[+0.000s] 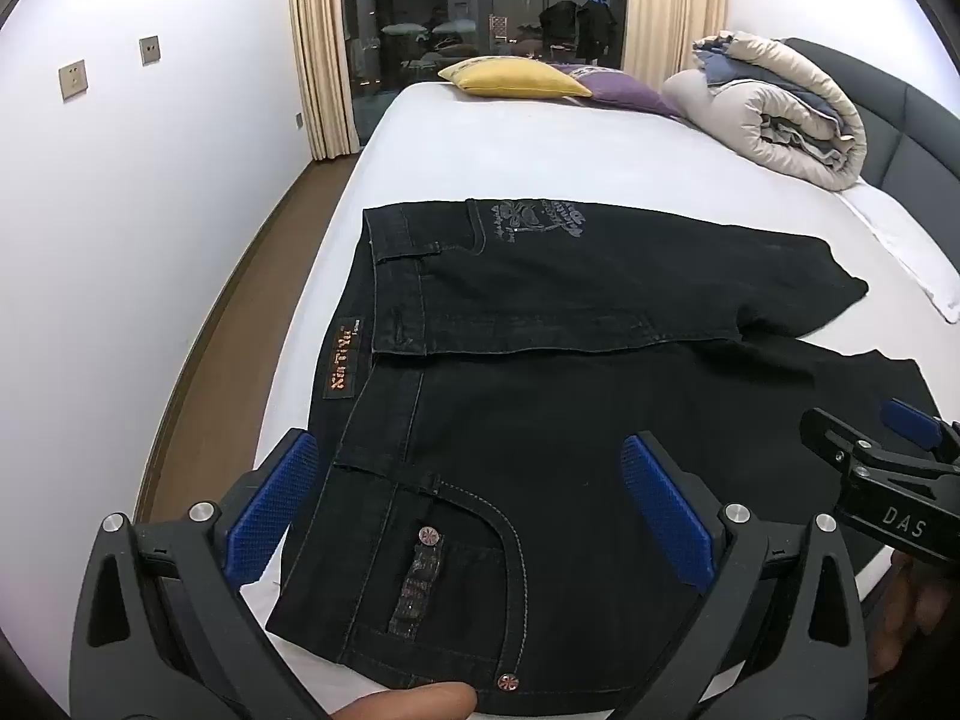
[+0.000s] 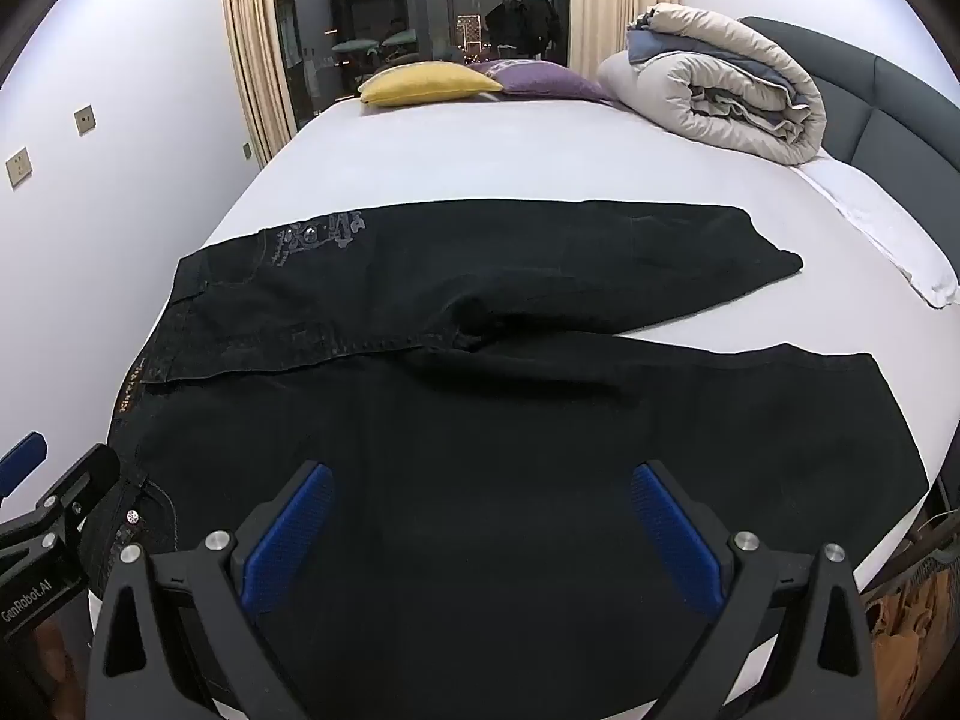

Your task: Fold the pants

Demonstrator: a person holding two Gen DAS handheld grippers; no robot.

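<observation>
Black jeans [image 1: 540, 372] lie spread flat on the white bed [image 1: 540, 144], waistband to the left, both legs running right; they also show in the right wrist view [image 2: 480, 396]. The fly is open, with an orange label [image 1: 345, 360] on the inside of the waistband. My left gripper [image 1: 471, 480] is open, hovering over the near hip pocket. My right gripper [image 2: 480, 510] is open above the near leg's thigh. Each gripper shows in the other's view: the right one [image 1: 864, 450], the left one [image 2: 54, 480].
A rolled beige-and-blue duvet [image 1: 774, 102] lies at the bed's far right by the grey headboard [image 1: 888, 108]. A yellow pillow [image 1: 516, 78] and a purple pillow [image 1: 624, 90] lie at the far edge. A white wall and wooden floor strip [image 1: 240, 288] run along the left.
</observation>
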